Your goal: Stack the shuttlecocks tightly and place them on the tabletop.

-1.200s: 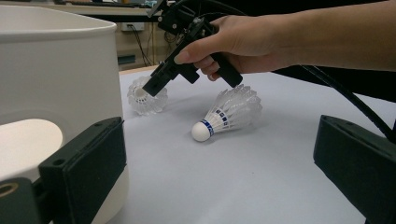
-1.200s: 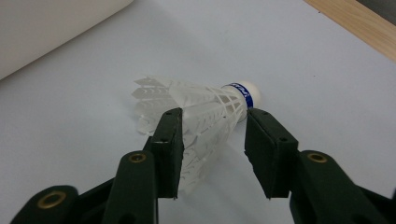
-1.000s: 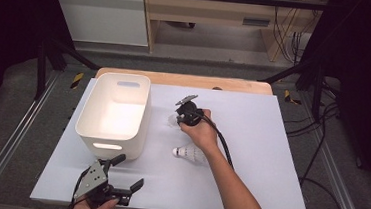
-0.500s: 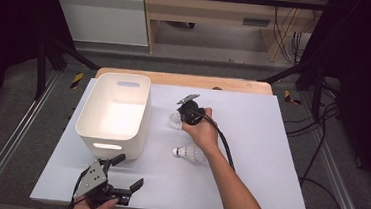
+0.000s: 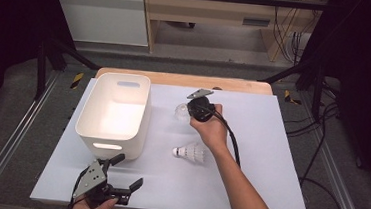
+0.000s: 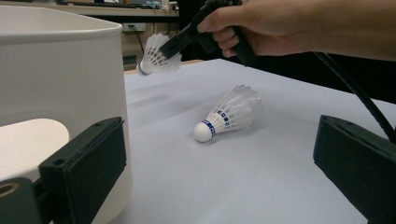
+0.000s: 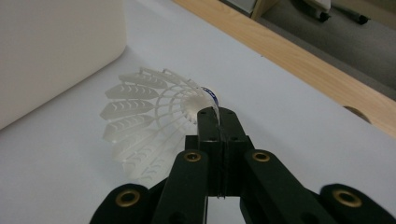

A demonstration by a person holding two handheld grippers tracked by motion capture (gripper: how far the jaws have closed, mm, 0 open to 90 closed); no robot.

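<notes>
White feathers of one shuttlecock (image 5: pixel 182 112) sat pinched in the right tongs (image 5: pixel 189 111) beside the bin (image 5: pixel 115 114) from above, the left tongs (image 6: pixel 219 154) gaped wide toward a second shuttlecock (image 6: pixel 227 113) lying on the table (image 6: pixel 261 177), and the right tongs (image 7: pixel 215 120) had just closed on the held skirt.

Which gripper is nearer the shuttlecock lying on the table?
Right. The right gripper, shut on another shuttlecock, hangs just behind the lying shuttlecock; the left gripper sits open at the near edge, farther off.

Bin (image 5: pixel 114 114) on table (image 5: pixel 271 141), left side. Loose shuttlecock (image 5: pixel 189 152) lies right of bin; held shuttlecock (image 5: pixel 181 112) behind it, nr bin.
</notes>
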